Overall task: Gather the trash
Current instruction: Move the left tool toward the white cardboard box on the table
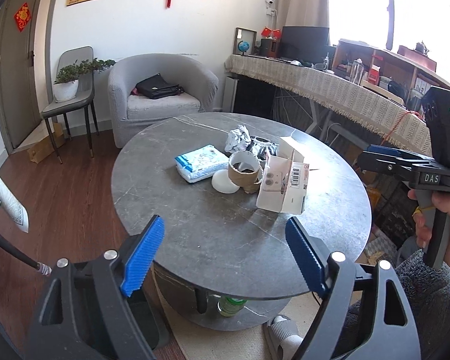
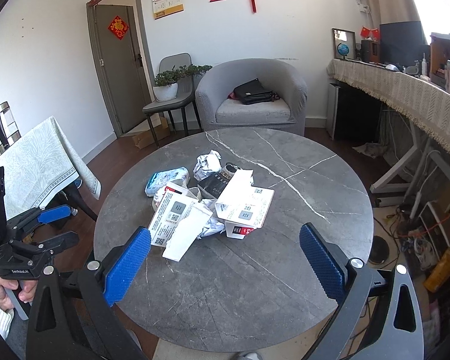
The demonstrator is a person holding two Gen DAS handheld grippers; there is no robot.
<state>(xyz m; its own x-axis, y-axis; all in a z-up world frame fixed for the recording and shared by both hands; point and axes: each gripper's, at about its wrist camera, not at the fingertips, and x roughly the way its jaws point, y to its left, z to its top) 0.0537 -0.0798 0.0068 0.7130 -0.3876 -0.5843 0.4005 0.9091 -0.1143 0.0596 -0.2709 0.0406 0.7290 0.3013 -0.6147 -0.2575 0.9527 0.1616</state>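
Observation:
A heap of trash lies in the middle of the round grey marble table (image 1: pixel 225 240). It holds a crumpled paper ball (image 1: pixel 238 139), a brown paper cup (image 1: pixel 244 169) on its side, a white lid (image 1: pixel 225 181), an opened white carton (image 1: pixel 282 186) and a blue-white tissue pack (image 1: pixel 202 163). My left gripper (image 1: pixel 225 225) hovers open over the table's near edge, short of the heap, with nothing between its blue pads. In the right wrist view the flattened white cartons (image 2: pixel 246 207) lie just beyond my right gripper (image 2: pixel 225 234), which is also open and holds nothing.
Behind the table stand a grey armchair (image 2: pixel 252 99) with a black bag and a chair with a potted plant (image 2: pixel 168 85). A cloth-covered desk (image 2: pixel 405 90) runs along the right. A covered side table (image 2: pixel 39 162) stands left. A green bottle (image 1: pixel 231 304) sits on the table's lower shelf.

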